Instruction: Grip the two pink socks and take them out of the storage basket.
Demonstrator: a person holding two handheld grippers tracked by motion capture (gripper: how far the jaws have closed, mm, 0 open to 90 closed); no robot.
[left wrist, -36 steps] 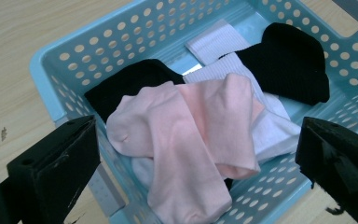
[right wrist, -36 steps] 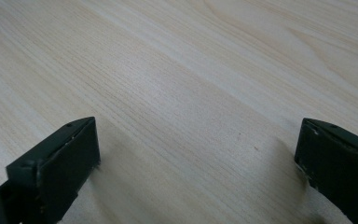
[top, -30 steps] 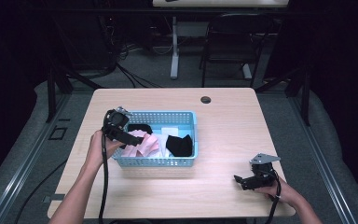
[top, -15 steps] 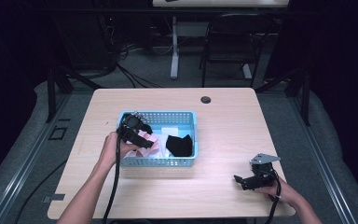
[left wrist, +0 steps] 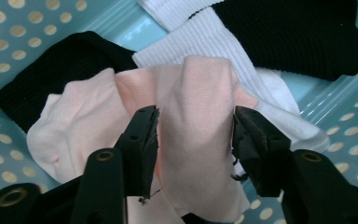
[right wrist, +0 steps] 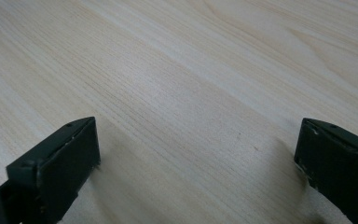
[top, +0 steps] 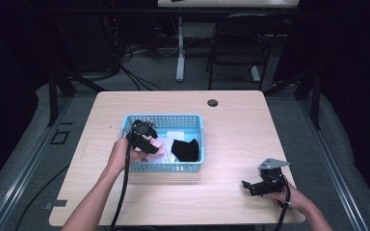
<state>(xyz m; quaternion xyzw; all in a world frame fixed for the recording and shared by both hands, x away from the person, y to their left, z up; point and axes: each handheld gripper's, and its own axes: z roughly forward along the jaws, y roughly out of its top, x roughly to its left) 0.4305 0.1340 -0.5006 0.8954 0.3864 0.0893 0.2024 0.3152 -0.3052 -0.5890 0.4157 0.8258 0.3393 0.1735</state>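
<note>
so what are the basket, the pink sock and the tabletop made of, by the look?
Basket: likely moulded plastic, light blue, smooth, with rows of round holes.
Pink sock: soft fine-knit fabric, matte, folding between the left gripper jaws.
Tabletop: pale wood-grain surface with a slight sheen; solid wood or laminate, can't tell.

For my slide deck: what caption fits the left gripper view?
Open left claw straddling a fold of pink sock among black and white socks in the blue basket.

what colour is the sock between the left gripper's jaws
Pale pink sock; the left gripper view shows it best.
</note>
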